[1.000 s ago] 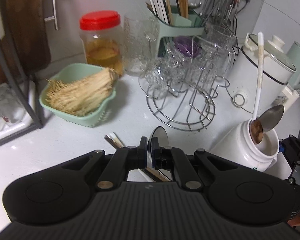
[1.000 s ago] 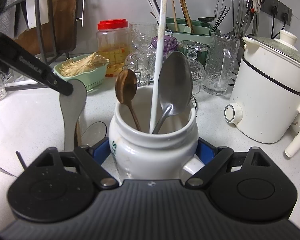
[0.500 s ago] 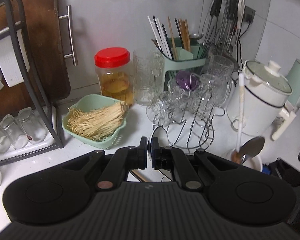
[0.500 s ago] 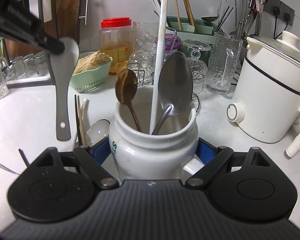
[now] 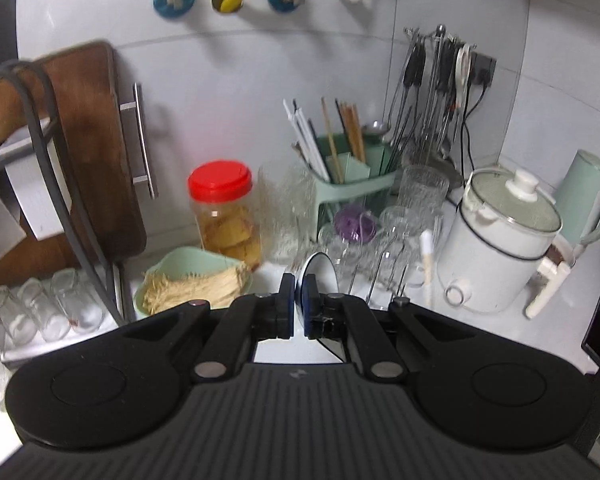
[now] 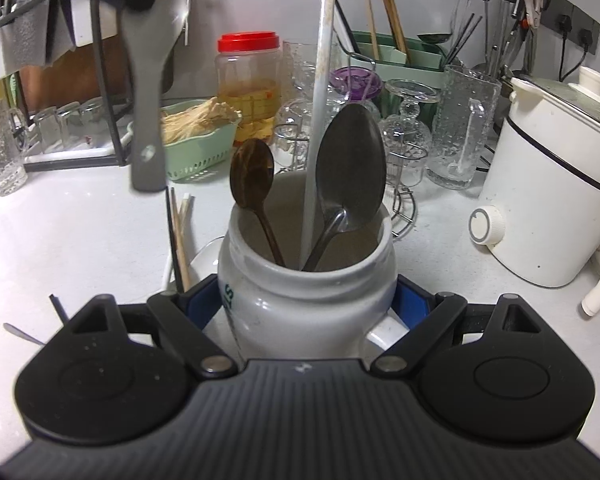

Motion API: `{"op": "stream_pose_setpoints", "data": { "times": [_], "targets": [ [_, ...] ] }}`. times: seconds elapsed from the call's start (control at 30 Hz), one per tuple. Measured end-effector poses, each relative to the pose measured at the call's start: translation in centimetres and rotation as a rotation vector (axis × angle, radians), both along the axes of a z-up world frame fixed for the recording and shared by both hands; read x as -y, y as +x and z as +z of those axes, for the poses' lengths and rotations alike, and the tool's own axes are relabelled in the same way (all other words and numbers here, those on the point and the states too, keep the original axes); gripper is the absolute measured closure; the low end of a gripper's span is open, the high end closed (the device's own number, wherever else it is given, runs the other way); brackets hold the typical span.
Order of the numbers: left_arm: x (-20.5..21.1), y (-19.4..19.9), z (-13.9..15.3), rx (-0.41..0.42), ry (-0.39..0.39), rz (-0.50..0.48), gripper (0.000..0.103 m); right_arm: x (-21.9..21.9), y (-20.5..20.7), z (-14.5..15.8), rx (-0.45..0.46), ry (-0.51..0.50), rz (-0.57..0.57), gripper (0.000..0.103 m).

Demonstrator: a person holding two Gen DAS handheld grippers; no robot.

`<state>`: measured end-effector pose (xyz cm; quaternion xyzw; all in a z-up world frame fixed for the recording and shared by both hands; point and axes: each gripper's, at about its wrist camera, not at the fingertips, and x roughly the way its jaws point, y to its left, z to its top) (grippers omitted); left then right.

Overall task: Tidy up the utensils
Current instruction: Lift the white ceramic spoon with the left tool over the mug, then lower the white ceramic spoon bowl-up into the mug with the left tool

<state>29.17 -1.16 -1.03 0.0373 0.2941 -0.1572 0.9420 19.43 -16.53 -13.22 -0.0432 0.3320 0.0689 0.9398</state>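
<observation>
White countertop, cluttered: left gripper clamps the grey plastic rice paddle, dangling at ten o'clock of the white ceramic jar, gripped by the right gripper. Lower handle-first, missing the spoons.

The jar was white with green lettering; the spatula grey; the basket mint green; the lid red.

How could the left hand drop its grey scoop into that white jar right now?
Probably yes: the jar mouth is open on its left side, beside the wooden spoon, and the grey scoop hangs clear above the counter.
</observation>
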Motion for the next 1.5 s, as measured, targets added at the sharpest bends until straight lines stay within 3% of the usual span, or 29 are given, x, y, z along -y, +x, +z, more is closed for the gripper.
{"op": "stream_pose_setpoints", "data": {
  "times": [0.2, 0.5, 0.67, 0.93, 1.13, 1.5],
  "targets": [
    [0.5, -0.8, 1.7, 0.058, 0.016, -0.016, 0.099, -0.3, 0.1, -0.1, 0.000, 0.000, 0.010, 0.011],
    [1.5, -1.6, 3.3, 0.104, -0.029, -0.053, 0.099, -0.5, 0.4, -0.1, -0.002, -0.002, 0.023, 0.011],
    [3.0, -1.6, 2.6, 0.101, -0.019, -0.066, 0.099, -0.8, 0.5, 0.0, -0.003, -0.004, 0.034, 0.011],
    [5.6, -1.4, -0.1, 0.087, 0.068, -0.085, 0.099, -1.1, 0.6, -0.2, 0.010, -0.006, 0.042, 0.011],
    [6.8, -1.9, -1.7, 0.045, 0.110, -0.112, 0.099, -1.1, 0.6, -0.2, 0.011, -0.007, 0.042, 0.011],
    [7.2, -2.8, -1.7, -0.158, 0.045, -0.178, 0.096, -1.1, 0.5, -0.1, 0.010, -0.008, 0.043, 0.011]
  ]
}}
